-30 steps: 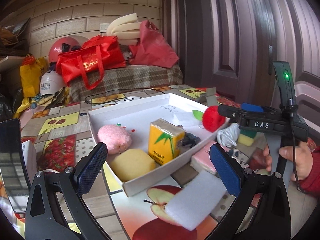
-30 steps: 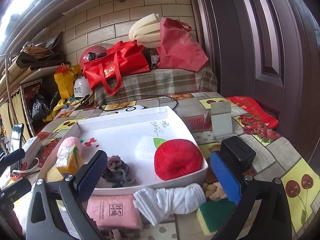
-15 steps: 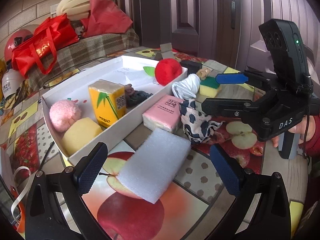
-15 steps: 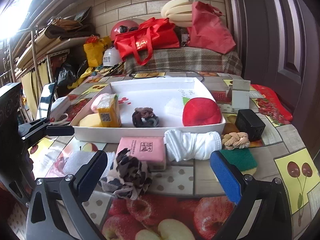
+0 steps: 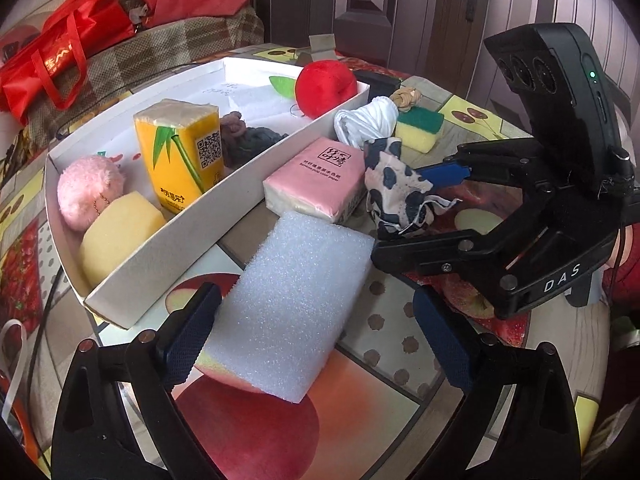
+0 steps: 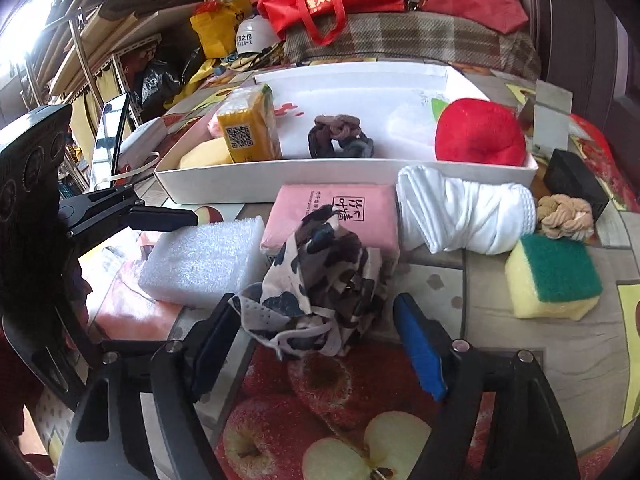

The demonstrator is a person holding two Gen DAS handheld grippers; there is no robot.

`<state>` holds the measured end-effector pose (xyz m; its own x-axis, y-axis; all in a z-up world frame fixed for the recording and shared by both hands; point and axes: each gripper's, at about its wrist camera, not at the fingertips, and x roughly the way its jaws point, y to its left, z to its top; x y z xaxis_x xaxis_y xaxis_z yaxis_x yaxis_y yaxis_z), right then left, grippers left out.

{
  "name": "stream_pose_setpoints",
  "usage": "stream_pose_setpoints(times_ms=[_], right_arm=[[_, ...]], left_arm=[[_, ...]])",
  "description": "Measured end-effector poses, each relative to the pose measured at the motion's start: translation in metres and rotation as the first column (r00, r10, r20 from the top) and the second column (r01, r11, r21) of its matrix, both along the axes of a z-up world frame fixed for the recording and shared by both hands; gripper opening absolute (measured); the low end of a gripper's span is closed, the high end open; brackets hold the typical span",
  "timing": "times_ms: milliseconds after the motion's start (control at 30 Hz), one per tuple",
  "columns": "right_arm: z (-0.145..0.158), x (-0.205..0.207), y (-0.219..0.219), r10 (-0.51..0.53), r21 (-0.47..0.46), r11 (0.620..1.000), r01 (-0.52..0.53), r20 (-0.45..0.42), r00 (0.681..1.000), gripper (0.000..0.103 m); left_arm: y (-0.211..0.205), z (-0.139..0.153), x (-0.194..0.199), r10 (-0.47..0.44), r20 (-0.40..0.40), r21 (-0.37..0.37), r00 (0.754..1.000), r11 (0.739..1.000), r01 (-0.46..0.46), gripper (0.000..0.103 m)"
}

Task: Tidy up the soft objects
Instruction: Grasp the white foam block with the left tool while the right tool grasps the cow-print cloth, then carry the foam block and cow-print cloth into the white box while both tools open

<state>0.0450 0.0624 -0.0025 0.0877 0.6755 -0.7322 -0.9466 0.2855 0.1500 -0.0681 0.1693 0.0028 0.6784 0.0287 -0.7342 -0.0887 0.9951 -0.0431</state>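
Two grippers: both angled down over the worktop (image 5: 400, 344), jaws closing
Left gripper (image 5: 316, 344): jaws still wide – white foam block (image 5: 296, 304) lay between them, left pad touching or just beside its edge, right pad clear
Right gripper (image 6: 316, 336): jaws apart, either side of spotted cloth (image 6: 320, 280); left pad at the cloth's edge – contact unclear, right pad clear
Spotted cloth: crumpled on the worktop, resting against pink tissue pack (image 6: 332, 212)
White tray (image 5: 168, 240): held pink plush ball (image 5: 88, 192), yellow sponge (image 5: 116, 236), yellow tissue pack (image 5: 180, 152), dark scrunchie (image 6: 340, 140), red plush apple (image 6: 480, 132)
Outside tray: rolled white cloth (image 6: 464, 216), green-topped sponge (image 6: 552, 276), braided knot (image 6: 564, 216)
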Motion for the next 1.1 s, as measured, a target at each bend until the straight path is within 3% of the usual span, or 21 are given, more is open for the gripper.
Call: stream_pose_setpoints(times_ms=[100, 233, 600, 667, 700, 800, 967, 1100], right_arm=[[0.001, -0.002, -0.002, 0.013, 0.005, 1.000, -0.013, -0.006, 1.000, 0.077], [0.003, -0.007, 0.000, 0.041, 0.008, 0.999, -0.041, -0.005, 0.999, 0.062], [0.003, -0.009, 0.005, 0.029, -0.006, 1.000, -0.029, 0.015, 0.999, 0.063], [0.002, -0.006, 0.004, 0.028, 0.003, 1.000, -0.028, -0.001, 1.000, 0.062], [0.003, -0.005, 0.004, 0.027, 0.009, 1.000, -0.027, -0.010, 1.000, 0.061], [0.004, 0.001, -0.001, 0.023, 0.041, 0.999, -0.021, -0.042, 0.999, 0.047], [0.018, -0.005, -0.020, 0.014, 0.151, 0.989, -0.014, 0.005, 1.000, 0.043], [0.032, -0.016, -0.042, -0.041, 0.257, 0.966, 0.015, 0.099, 0.994, 0.043]], left_arm=[[0.003, -0.001, 0.001, 0.012, -0.007, -0.009, 1.000, 1.000, -0.012, 0.091], [0.009, -0.003, 0.002, 0.038, -0.023, -0.025, 0.999, 0.999, -0.038, 0.082], [0.005, -0.005, 0.006, 0.039, -0.039, 0.003, 0.998, 0.999, -0.038, 0.082], [0.004, -0.005, 0.006, 0.043, -0.038, 0.017, 0.998, 0.999, -0.043, 0.076], [0.004, -0.004, 0.004, 0.050, -0.029, 0.027, 0.998, 0.998, -0.050, 0.060], [-0.001, -0.001, 0.001, 0.047, -0.006, 0.059, 0.999, 0.997, -0.047, 0.058], [-0.021, 0.010, -0.014, 0.055, 0.091, 0.209, 0.994, 0.975, -0.074, 0.058], [-0.026, 0.024, -0.038, 0.125, 0.237, 0.289, 0.964, 0.938, -0.192, 0.059]])
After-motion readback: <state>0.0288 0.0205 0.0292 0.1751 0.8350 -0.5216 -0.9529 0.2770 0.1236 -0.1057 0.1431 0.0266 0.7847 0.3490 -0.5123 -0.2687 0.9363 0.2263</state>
